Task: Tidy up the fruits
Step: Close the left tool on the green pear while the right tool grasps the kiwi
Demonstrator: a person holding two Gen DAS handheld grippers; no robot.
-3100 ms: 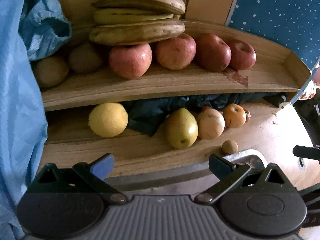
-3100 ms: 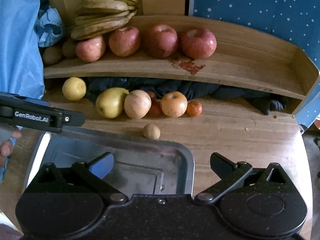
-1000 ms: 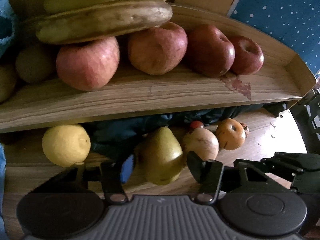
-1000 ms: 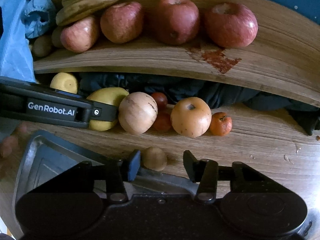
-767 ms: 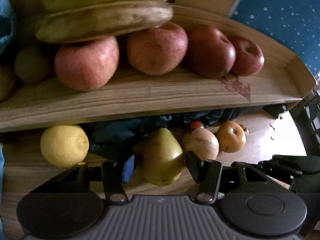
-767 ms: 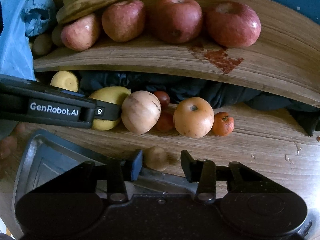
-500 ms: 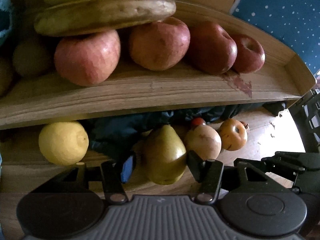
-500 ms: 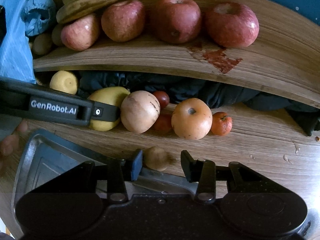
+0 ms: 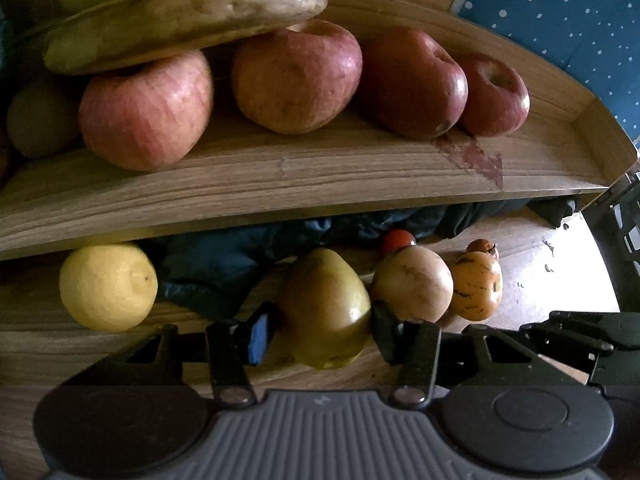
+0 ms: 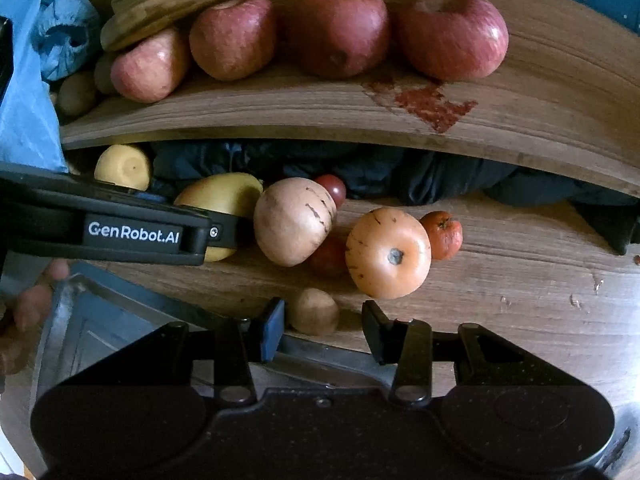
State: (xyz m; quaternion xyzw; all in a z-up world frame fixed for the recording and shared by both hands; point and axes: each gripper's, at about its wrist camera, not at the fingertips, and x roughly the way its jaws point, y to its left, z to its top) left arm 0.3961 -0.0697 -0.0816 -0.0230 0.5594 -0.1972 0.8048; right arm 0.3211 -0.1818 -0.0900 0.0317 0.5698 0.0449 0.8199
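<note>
my left gripper (image 9: 324,330) pointed steeply down at the pear (image 9: 326,308), which lay on the lower board (image 9: 560,280) with its narrow end away from me, toward the dark cloth (image 9: 224,264) under the shelf (image 9: 320,176). so its long axis ran straight along my fingers, and the fat end sat between them. the jaws had just been closing, with the pear between them; the right pad looked to be touching its skin, the blue left pad (image 9: 260,334) looked just beside it, and i could not tell whether they pressed yet. i judged the grip half made, not a firm clamp.

my right gripper (image 10: 318,332) hung over the small brown fruit (image 10: 314,311), which lay on the board just beside the tray's (image 10: 120,328) far rim. its jaws had just been closing too, the fruit between them, with a clear gap on the right side and the blue pad close on the left. they stood apart, holding nothing.

each fruit lay dead ahead of its own gripper, so neither hand needed to cross. the tan fruit (image 9: 412,284) touched the pear on the right, close to my finger, and could roll when i lifted. the lemon (image 9: 108,286) lay well apart toward the board's left edge, and the apples (image 9: 296,80) sat above on the shelf.
</note>
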